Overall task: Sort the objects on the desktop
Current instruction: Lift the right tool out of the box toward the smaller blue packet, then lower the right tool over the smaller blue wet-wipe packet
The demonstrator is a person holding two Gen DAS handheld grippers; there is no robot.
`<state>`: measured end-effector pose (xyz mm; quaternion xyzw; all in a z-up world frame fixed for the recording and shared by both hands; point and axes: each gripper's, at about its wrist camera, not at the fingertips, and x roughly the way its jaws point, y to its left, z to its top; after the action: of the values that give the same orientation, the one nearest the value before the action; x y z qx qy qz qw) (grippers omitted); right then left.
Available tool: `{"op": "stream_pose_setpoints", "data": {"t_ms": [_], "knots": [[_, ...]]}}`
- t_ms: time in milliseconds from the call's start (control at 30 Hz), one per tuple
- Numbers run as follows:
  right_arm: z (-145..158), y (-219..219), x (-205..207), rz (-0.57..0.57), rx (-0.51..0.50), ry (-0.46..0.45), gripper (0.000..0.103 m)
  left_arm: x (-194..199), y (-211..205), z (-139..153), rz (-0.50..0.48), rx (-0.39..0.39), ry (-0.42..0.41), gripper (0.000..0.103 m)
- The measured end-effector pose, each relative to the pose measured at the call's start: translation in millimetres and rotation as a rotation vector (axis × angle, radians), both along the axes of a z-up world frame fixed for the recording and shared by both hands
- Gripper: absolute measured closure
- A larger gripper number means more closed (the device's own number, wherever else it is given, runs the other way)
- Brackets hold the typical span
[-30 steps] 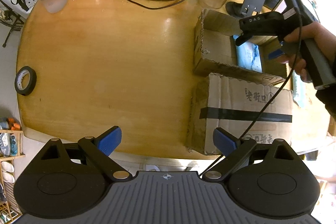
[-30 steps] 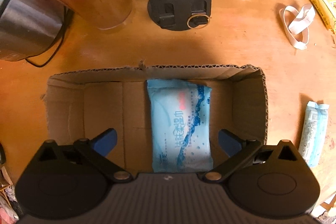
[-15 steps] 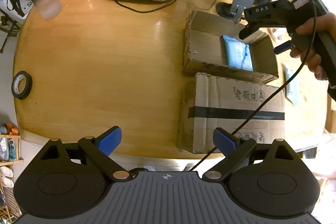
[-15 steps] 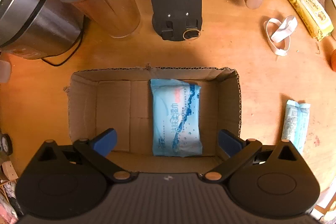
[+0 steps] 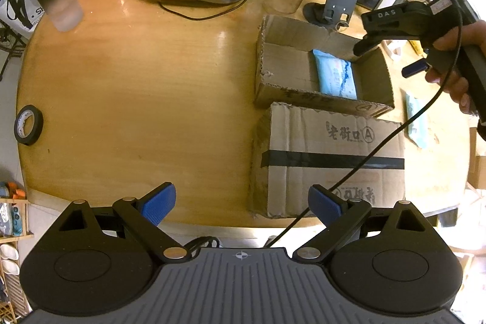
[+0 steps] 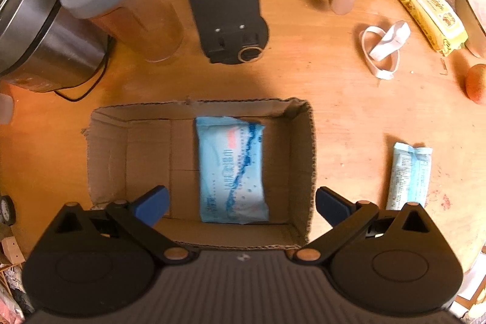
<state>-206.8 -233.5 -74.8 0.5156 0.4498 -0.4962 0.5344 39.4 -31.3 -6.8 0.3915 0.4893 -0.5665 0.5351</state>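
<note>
The right gripper [image 6: 241, 204] is holding its blue pads wide apart with nothing between them, and it is hovering above the open cardboard box [image 6: 305, 148]. The left gripper [image 5: 242, 202] is also spread and empty, waiting near the table edge in front of the closed carton [image 5: 334, 141].

The blue wipes pack [image 6: 231, 169] is lying flat on the floor of the open box, near its right wall. A second, thinner pale blue packet [image 6: 408, 175] is lying on the table [image 6: 349, 117] just right of the box; a yellow wipes pack [image 6: 431, 17] and a white band [image 6: 382, 49] are lying farther back.

I am judging that, if the thin packet goes next, the pads should close across its narrow width, pressing gently.

The packs are looking soft, glossy and slippery. The box is rough corrugated board with torn edges. The table is smooth, shiny wood.
</note>
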Motion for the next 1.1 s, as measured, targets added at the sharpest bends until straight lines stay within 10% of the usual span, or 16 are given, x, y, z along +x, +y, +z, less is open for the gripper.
{"op": "stream_pose_setpoints", "data": {"t_ms": [1100], "knots": [[-9.8,15.8,-125.8,-0.096,0.015,0.033,0.0,-58.9,2.6,1.2,-0.025,-0.002,-0.014,0.007]]}}
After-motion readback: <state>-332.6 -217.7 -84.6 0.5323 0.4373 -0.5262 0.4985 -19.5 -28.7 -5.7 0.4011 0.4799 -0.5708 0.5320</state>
